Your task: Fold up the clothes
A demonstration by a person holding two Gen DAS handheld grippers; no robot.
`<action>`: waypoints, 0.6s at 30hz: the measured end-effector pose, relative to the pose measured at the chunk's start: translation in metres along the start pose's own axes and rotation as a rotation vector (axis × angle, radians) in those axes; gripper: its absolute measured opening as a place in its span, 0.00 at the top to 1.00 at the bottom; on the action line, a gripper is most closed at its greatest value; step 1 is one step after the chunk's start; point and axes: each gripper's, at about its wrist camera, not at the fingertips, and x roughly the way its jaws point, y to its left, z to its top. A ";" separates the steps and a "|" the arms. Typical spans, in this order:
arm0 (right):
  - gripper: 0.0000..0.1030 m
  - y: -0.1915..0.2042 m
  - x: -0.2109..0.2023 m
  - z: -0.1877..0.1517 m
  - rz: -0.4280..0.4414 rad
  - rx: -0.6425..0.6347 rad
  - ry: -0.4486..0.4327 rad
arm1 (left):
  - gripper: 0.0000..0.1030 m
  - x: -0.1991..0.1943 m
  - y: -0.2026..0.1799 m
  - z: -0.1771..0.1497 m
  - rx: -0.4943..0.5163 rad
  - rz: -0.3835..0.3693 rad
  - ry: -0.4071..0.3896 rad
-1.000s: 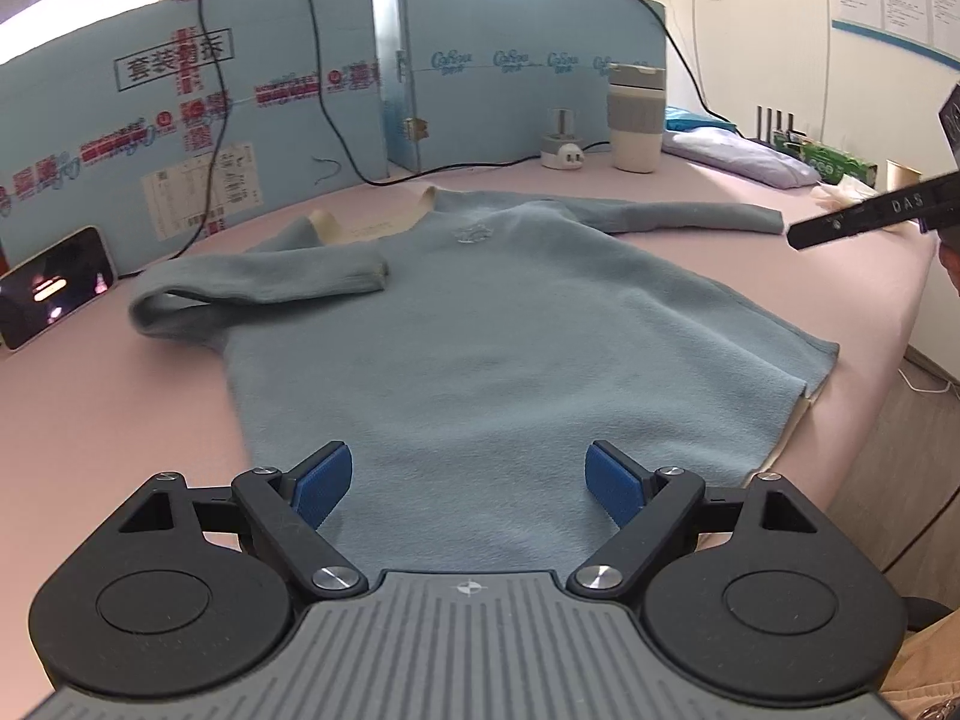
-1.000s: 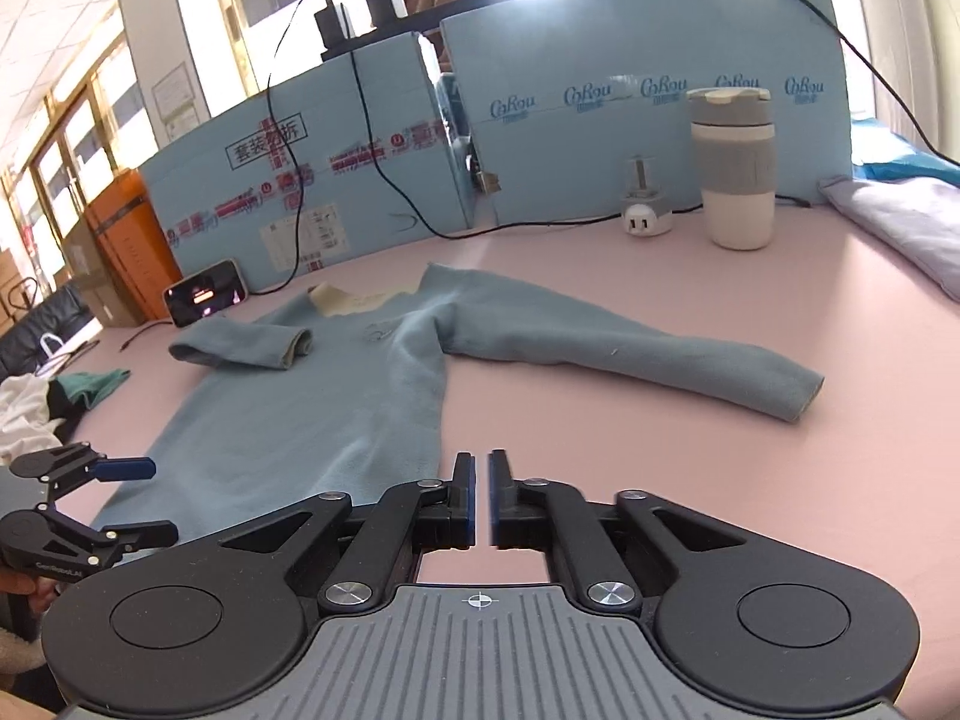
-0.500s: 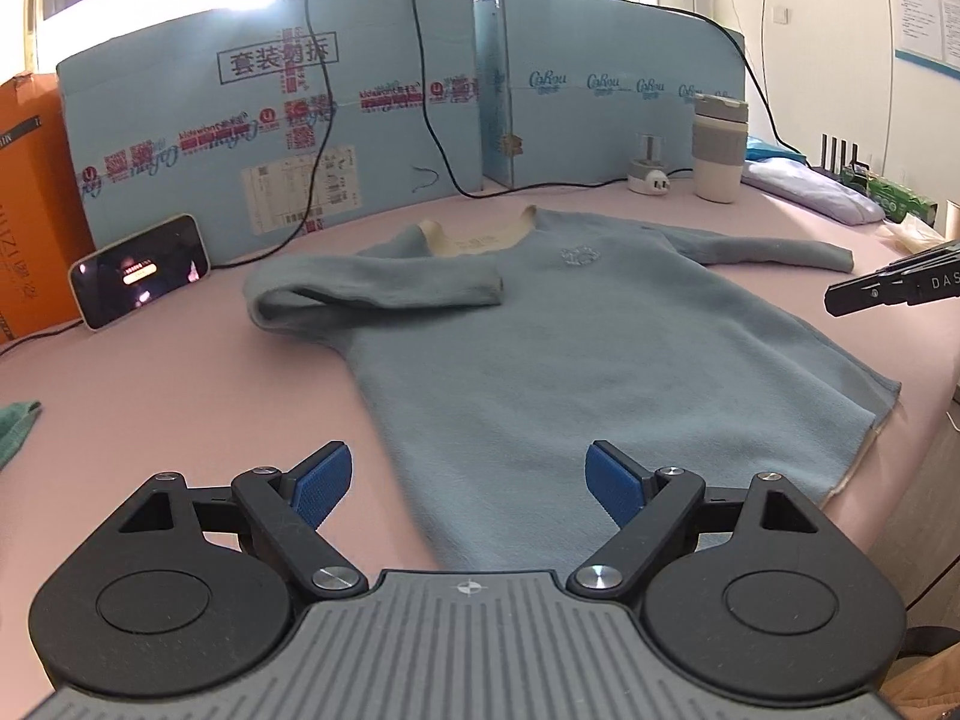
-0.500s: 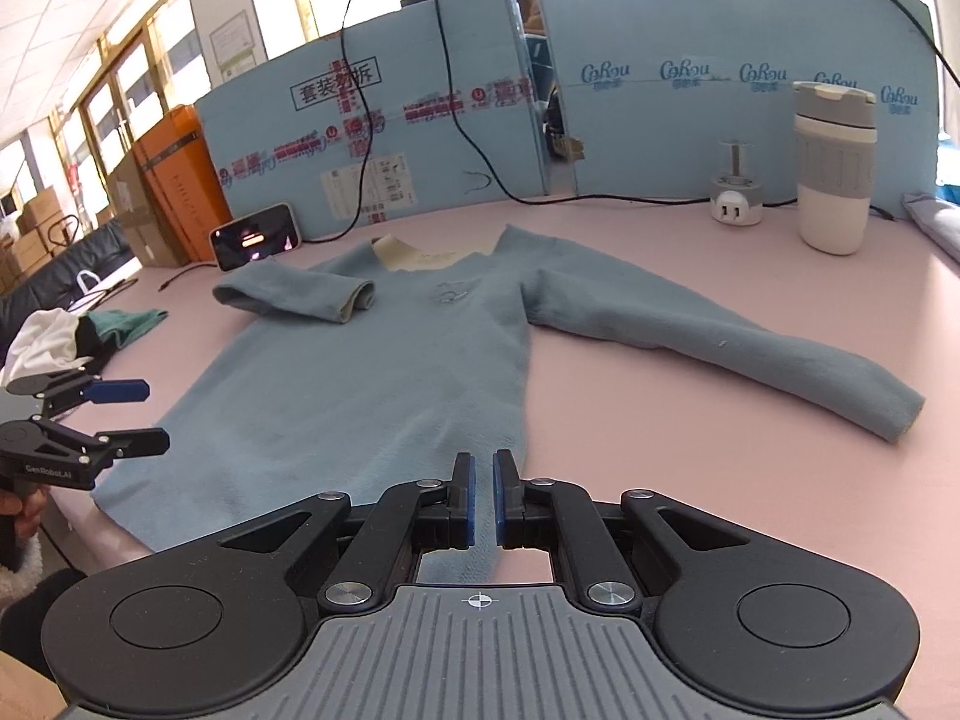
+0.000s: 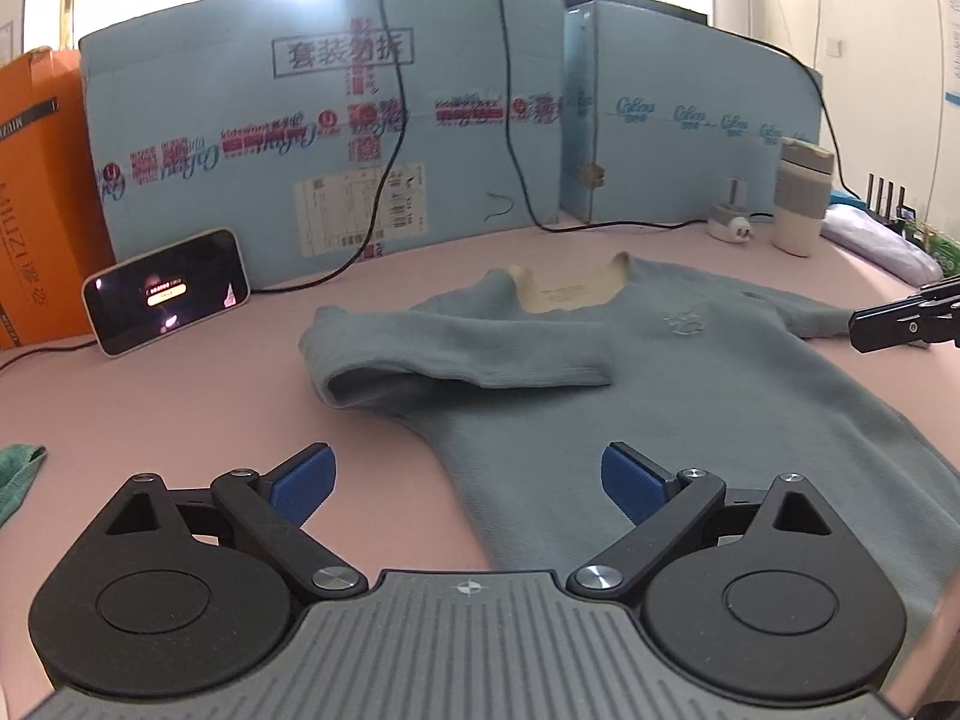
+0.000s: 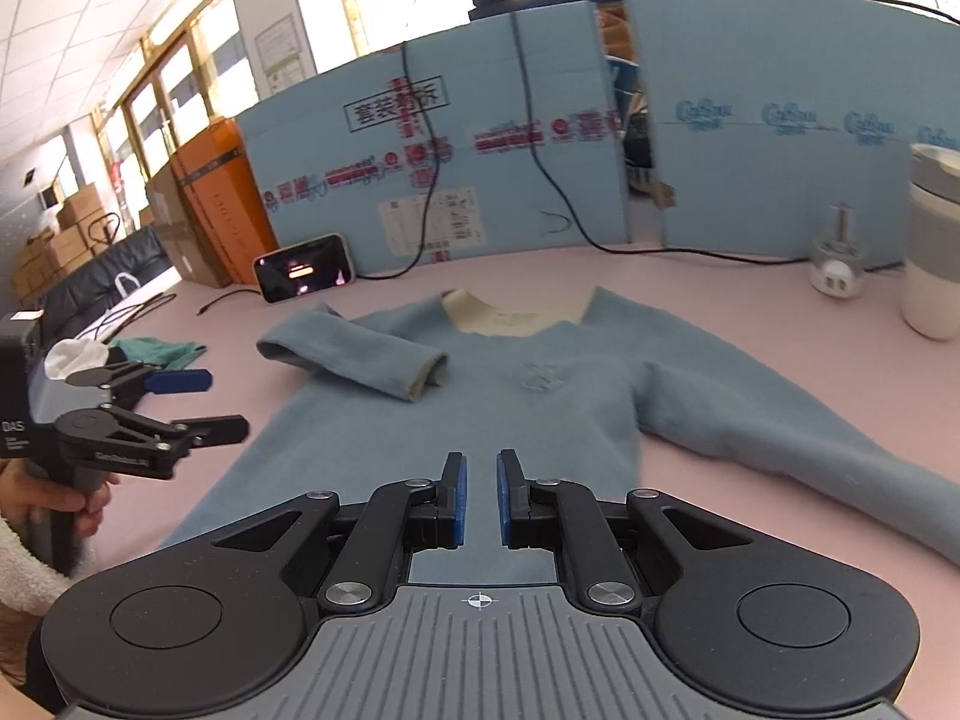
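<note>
- The blue-grey sweater point(image 5: 690, 396) lies flat, front up, on the pink table point(image 5: 150, 408), its cream-lined neck opening pointing toward the blue foam boards point(image 5: 336, 150) at the back.
- One sleeve point(image 6: 354, 354) is folded across the chest of the sweater, cuff near the small embroidered mark; the other sleeve point(image 6: 798, 420) stretches out straight on the table, away from the sweater's body.
- The left gripper point(image 5: 467, 483) hovers above the sweater's side edge, below the folded sleeve, with its blue-padded jaws spread wide and nothing between them.
- The right gripper point(image 6: 481, 498) hangs over the lower body of the sweater; its jaws are parted by a narrow gap and hold nothing.
- A lit phone point(image 5: 165, 291) leans against the foam boards, beyond the folded sleeve.
- A white tumbler point(image 5: 801, 204) and a small white charger point(image 5: 729, 222) stand beyond the sweater's outstretched sleeve, near the boards.
- A green cloth point(image 6: 159, 351) lies well apart from the sweater, past the folded sleeve, at the table edge.
</note>
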 end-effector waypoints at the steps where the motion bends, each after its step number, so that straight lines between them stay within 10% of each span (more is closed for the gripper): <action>1: 0.88 0.006 0.007 0.004 -0.003 -0.022 0.003 | 0.07 0.005 0.005 0.000 -0.009 0.019 0.004; 6: 0.70 0.029 0.043 0.024 0.026 -0.111 0.022 | 0.07 0.033 0.037 0.004 -0.123 0.042 0.003; 18: 0.69 0.090 0.134 0.017 -0.105 -0.558 0.083 | 0.10 0.062 0.053 0.006 -0.192 -0.021 -0.039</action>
